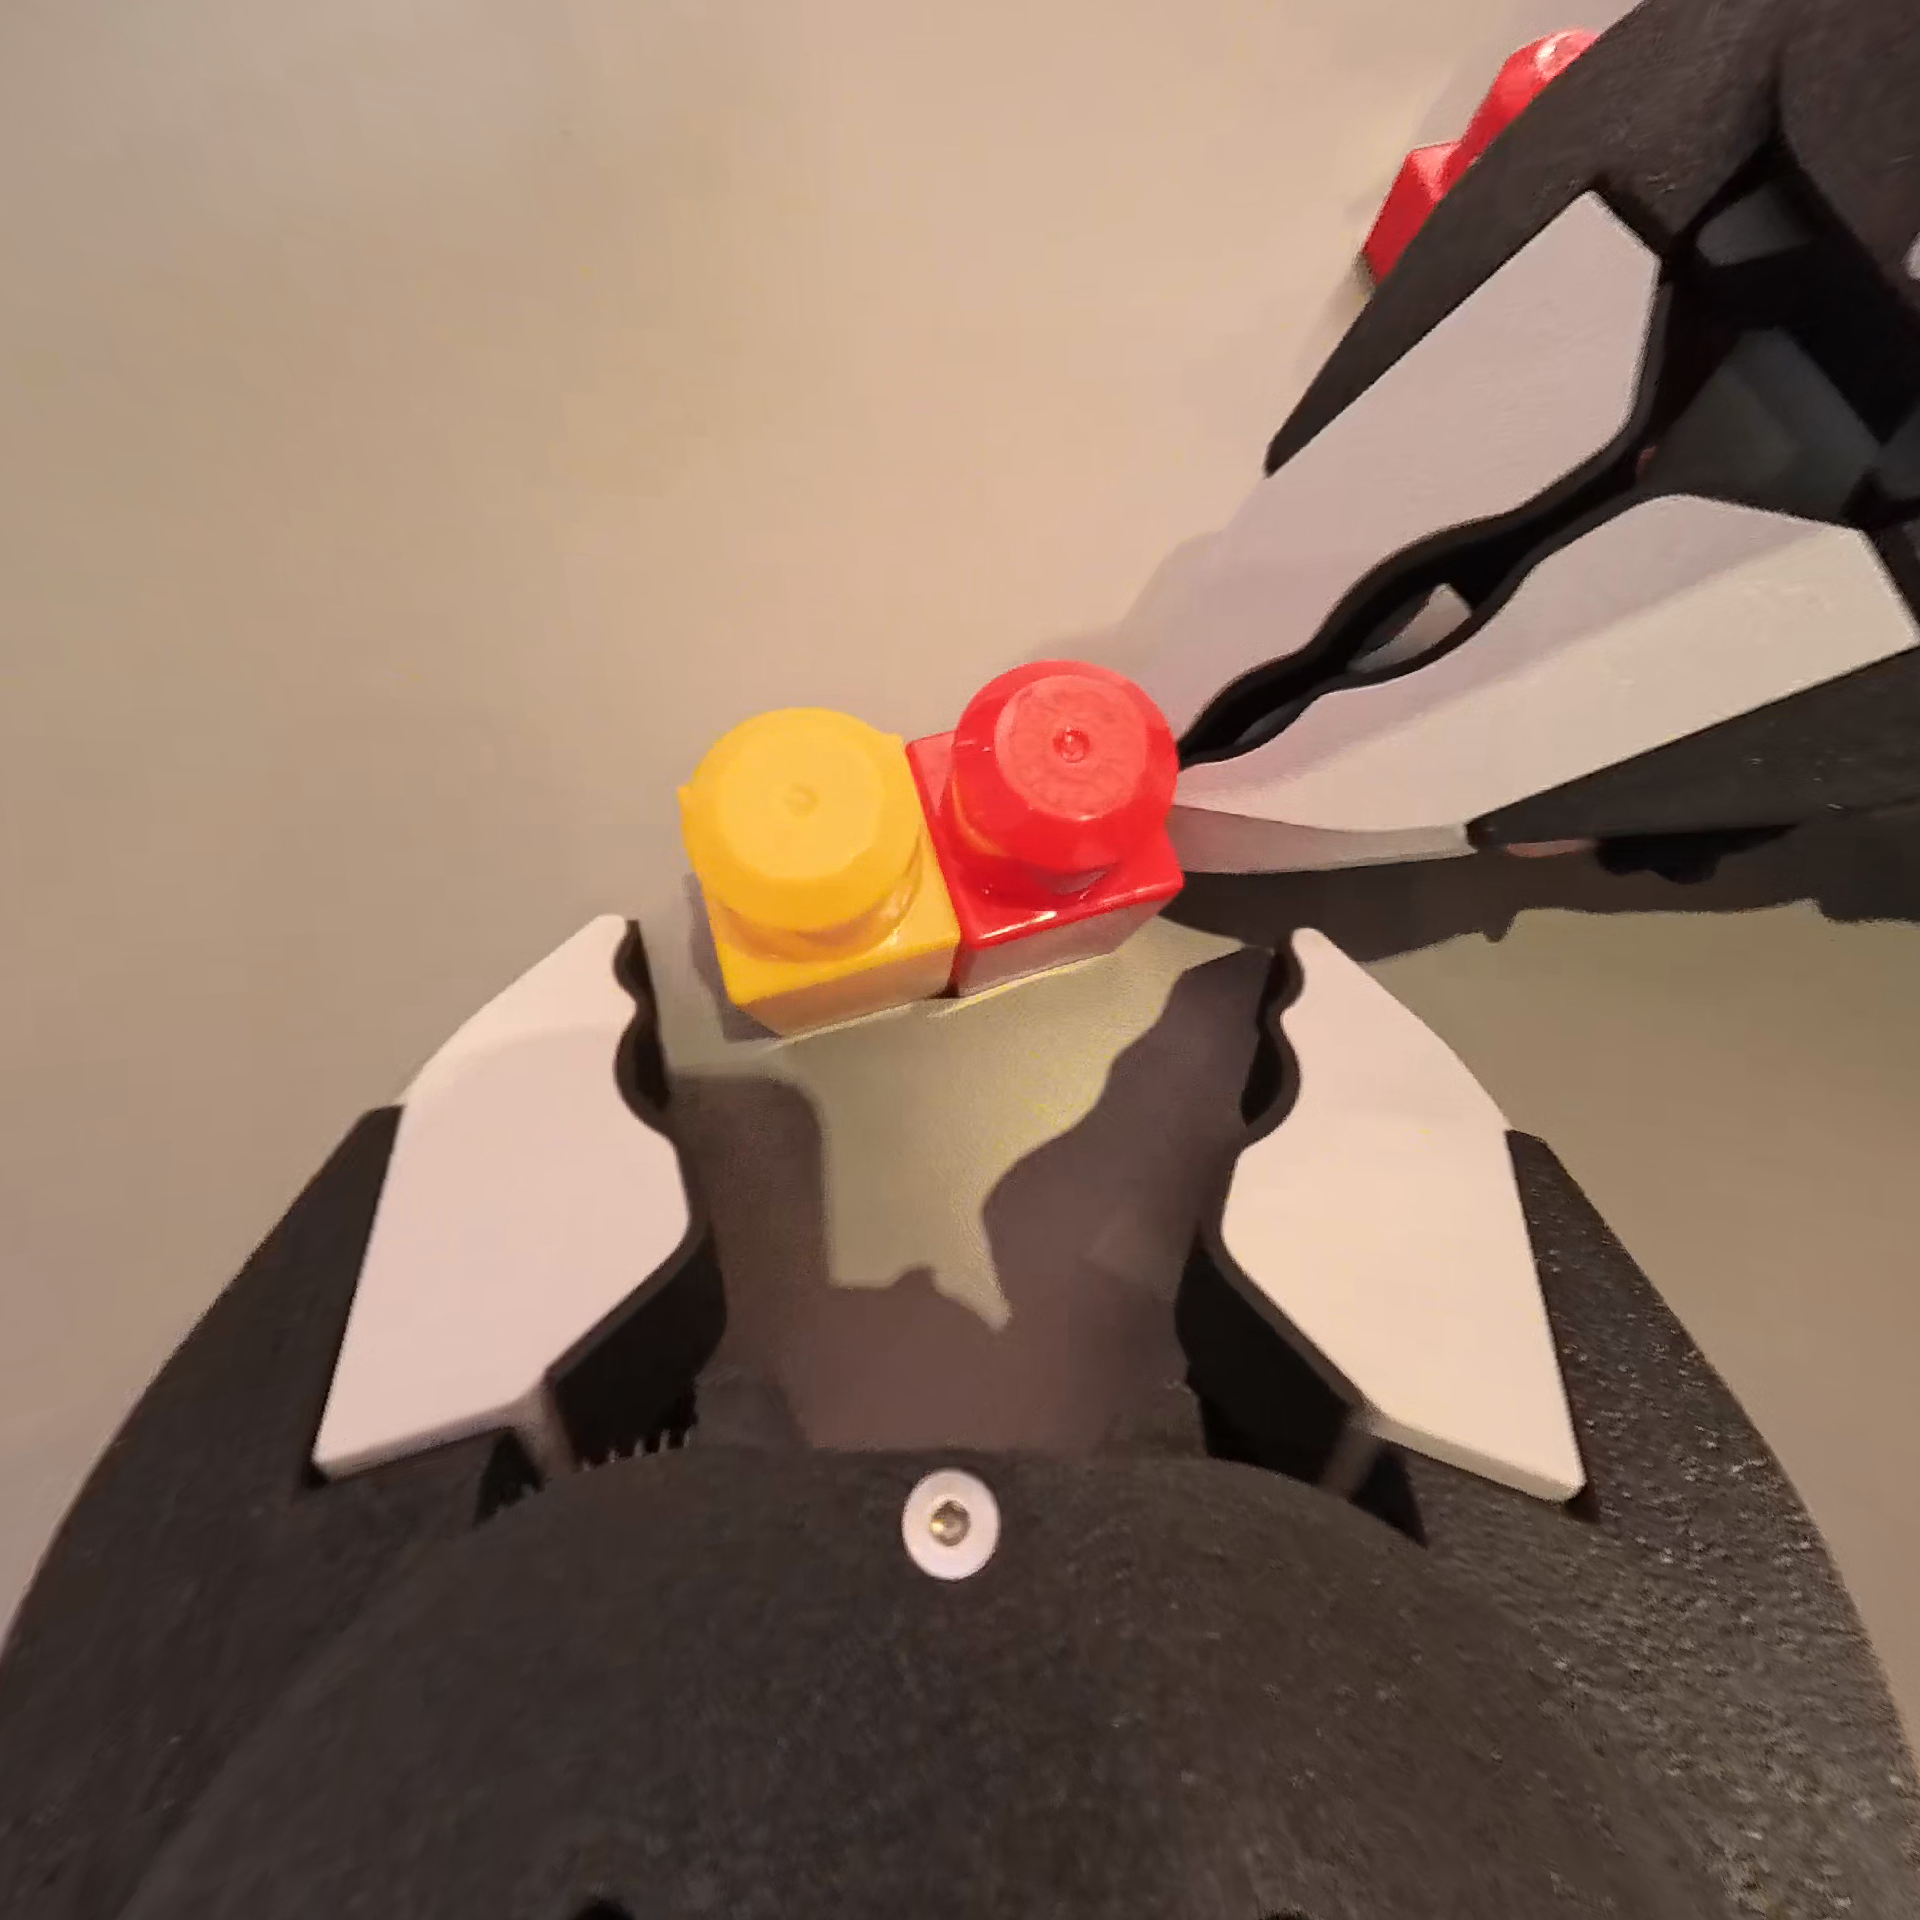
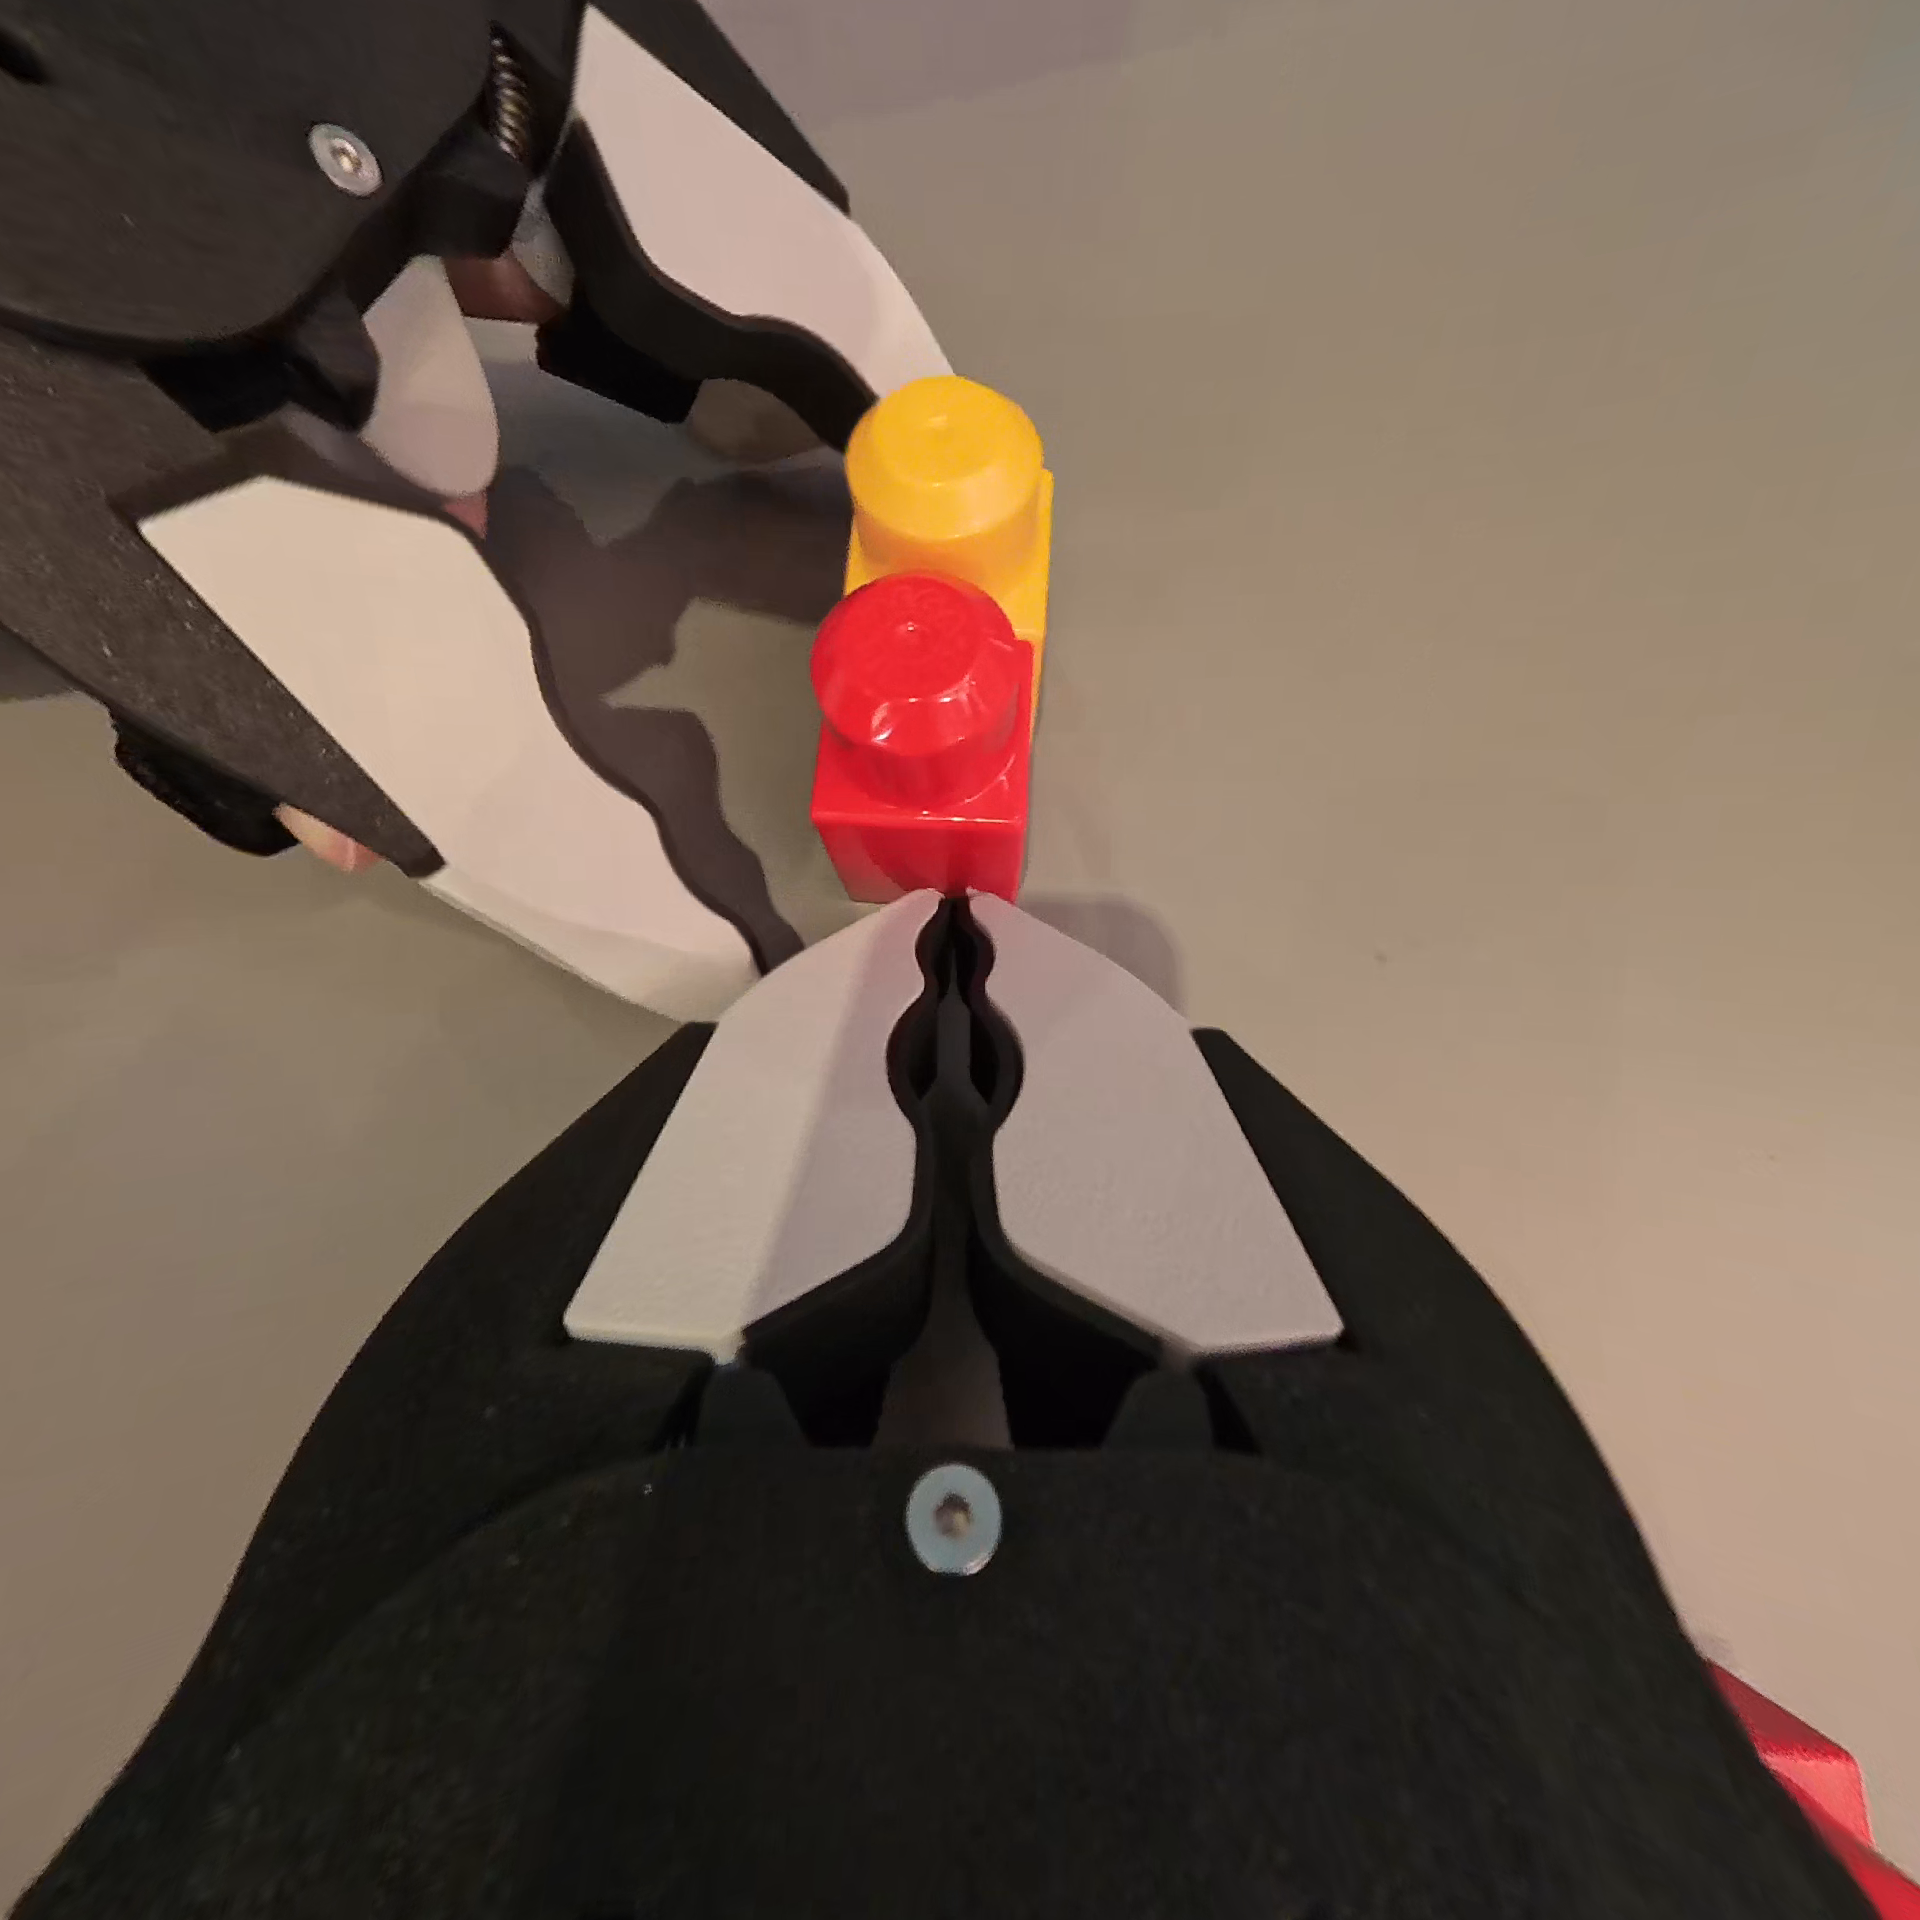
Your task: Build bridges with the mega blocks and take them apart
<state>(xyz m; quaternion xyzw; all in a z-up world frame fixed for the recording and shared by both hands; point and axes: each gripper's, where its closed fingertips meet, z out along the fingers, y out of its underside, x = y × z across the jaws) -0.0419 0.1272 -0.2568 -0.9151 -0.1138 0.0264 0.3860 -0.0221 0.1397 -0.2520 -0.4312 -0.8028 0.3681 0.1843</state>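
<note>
**Two single-stud blocks paired on the table, no span yet**

The yellow block (image 1: 821,873) and the red block (image 1: 1055,821) stand side by side on the pale table (image 1: 416,416), their flanks touching and their studs pointing straight up. Together they form a short row whose long axis runs from yellow through red toward the right gripper (image 2: 951,904). Neither carries anything on top, so judged from this the bridge is only at its footing: two pillars pressed together, with no deck laid across them, and taking apart is still to come.

Beside the red block, on the side away from the yellow one, the right gripper's jaws are clenched with nothing between them, the tips at the block's base as if nudging it. The left gripper (image 1: 951,997) sits just in front of the pair, jaws spread wide and empty, the row lying beyond its tips. Farther behind the red block, a longer red piece (image 1: 1455,177) shows partly past the right gripper, likely the deck.
</note>
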